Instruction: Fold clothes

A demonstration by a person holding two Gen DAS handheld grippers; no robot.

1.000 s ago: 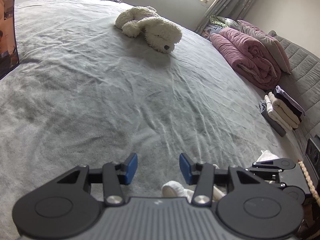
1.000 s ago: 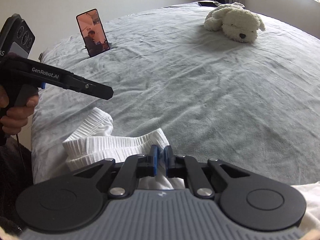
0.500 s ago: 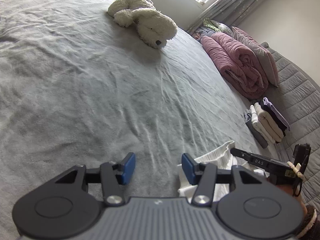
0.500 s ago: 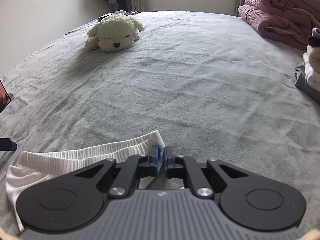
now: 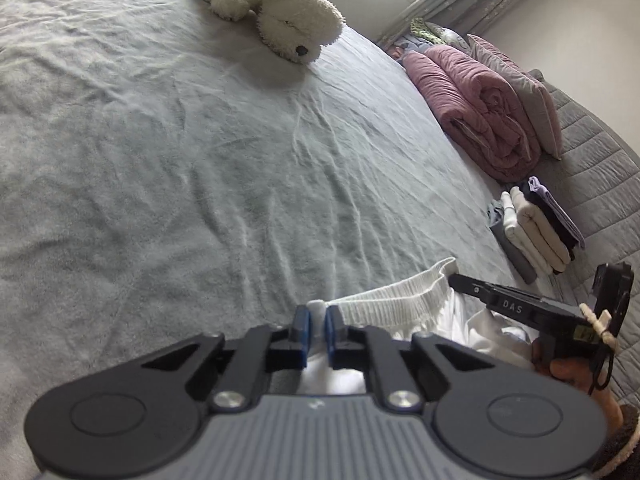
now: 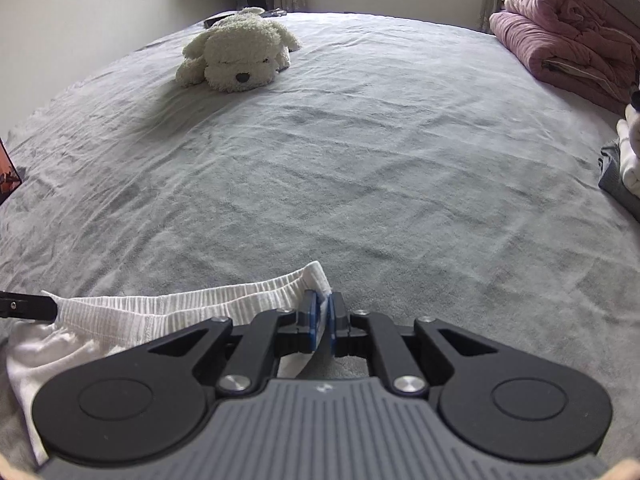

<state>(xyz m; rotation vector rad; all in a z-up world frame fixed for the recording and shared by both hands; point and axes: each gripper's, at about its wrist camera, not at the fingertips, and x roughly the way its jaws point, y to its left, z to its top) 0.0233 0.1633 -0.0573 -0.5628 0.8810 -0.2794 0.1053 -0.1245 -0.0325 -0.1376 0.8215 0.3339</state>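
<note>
Closing, the left gripper (image 5: 316, 326) was seen pinching the white garment (image 5: 394, 304) at its waistband. The right gripper (image 6: 323, 322) was clamped on the opposite end.

Left gripper (image 5: 315, 330): black plastic linkage arms, blue-padded fingers (image 5: 301, 330), silver screws, grey ribbed body. Right gripper (image 6: 323, 322) identical; "DAS" lettering on its side.

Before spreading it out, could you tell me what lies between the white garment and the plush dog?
Only bare grey bedspread lies between the white garment and the plush dog, seen in both wrist views.
</note>
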